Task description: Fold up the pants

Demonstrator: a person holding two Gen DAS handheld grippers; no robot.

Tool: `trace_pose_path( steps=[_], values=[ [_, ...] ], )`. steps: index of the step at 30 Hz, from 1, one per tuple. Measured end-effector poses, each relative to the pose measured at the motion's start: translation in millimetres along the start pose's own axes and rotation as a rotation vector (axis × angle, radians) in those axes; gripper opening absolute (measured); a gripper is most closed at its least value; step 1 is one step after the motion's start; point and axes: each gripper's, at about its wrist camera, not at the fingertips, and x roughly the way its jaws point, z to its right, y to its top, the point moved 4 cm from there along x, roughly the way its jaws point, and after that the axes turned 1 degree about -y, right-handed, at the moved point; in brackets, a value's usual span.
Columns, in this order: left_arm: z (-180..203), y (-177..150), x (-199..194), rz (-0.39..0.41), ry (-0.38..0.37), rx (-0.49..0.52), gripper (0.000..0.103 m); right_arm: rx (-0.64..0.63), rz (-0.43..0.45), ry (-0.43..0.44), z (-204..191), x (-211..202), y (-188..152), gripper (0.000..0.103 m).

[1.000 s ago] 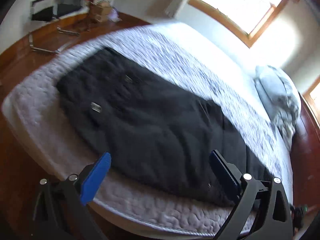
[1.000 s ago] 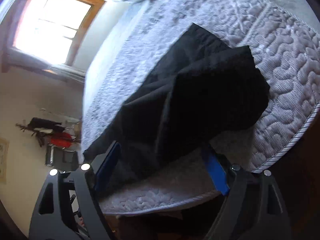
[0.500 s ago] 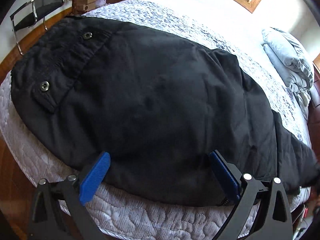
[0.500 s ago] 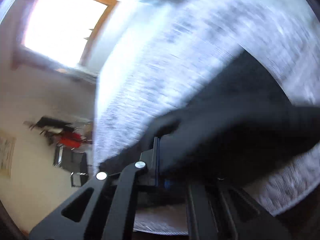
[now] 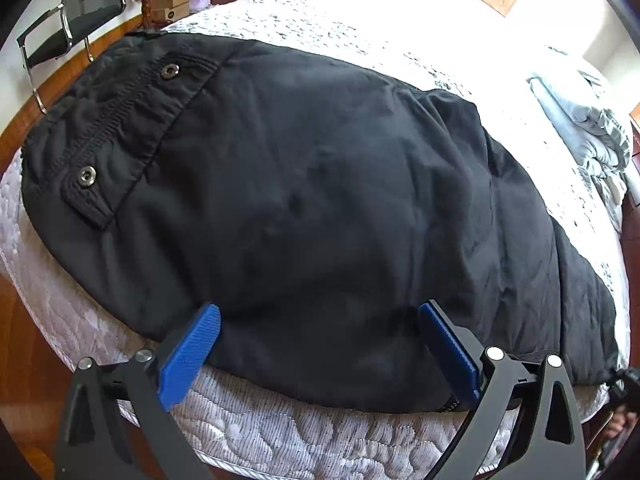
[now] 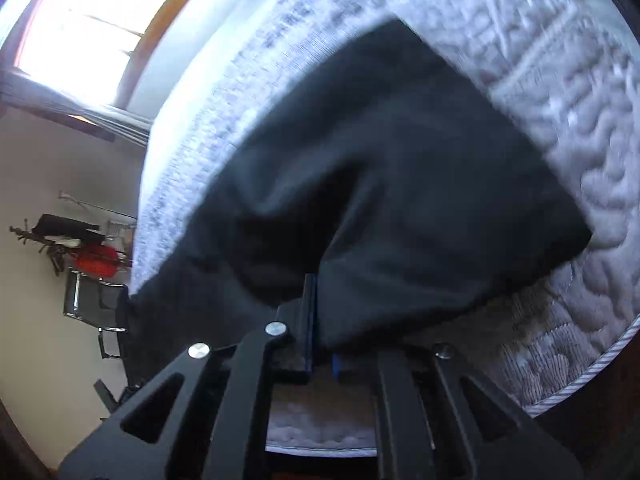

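We see one pair of black woven-cloth pants [image 5: 320,208] lying flat on a white quilted mattress [image 5: 304,440], the long axis running from the elastic waistband with two metal snaps [image 5: 86,175] at about ten o'clock in the left wrist view to the leg ends at about four o'clock. Our left gripper [image 5: 320,344], one of two, hovers at six o'clock over the near edge of the pants, its blue-padded jaws wide apart and straddling the cloth without pinching it. In the blurred right wrist view, our right gripper [image 6: 322,328] has its jaws pressed together on a fold of the same pants [image 6: 400,184], which rise from the pinch toward twelve o'clock while the leg hem lies toward three o'clock. We judge the right hand to be the one in charge of the leg end. Also visible: one black chair [image 5: 72,20], one grey bundle of bedding [image 5: 588,128], one sunlit window [image 6: 88,28].
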Motion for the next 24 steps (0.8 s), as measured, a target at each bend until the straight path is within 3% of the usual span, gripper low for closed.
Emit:
trace_pose_path(
  steps=[3, 5, 10, 14, 15, 17, 24],
  values=[
    [2, 1, 0, -0.008, 0.017, 0.003, 0.099, 0.000, 0.024, 0.009, 2, 2, -2, 0.018],
    [3, 2, -1, -0.010, 0.017, -0.008, 0.099, -0.018, 0.036, 0.000, -2, -4, 2, 0.012],
    [1, 9, -2, 0.005, -0.002, -0.067, 0.099, -0.009, 0.018, -0.021, 0, -13, 18, 0.012],
    [-5, 9, -12, 0.000, -0.036, -0.114, 0.099, -0.046, 0.020, -0.071, -9, -26, 21, 0.033],
    [-7, 8, -15, -0.006, -0.061, -0.135, 0.099, -0.040, 0.035, -0.067, -8, -37, 18, 0.046],
    [-11, 5, -20, -0.016, -0.083, -0.162, 0.099, -0.015, 0.062, -0.069, 0, -54, 13, 0.060],
    [-22, -17, -35, -0.031, -0.120, -0.232, 0.099, 0.085, 0.097, 0.004, 30, -92, -7, 0.070]
  ],
)
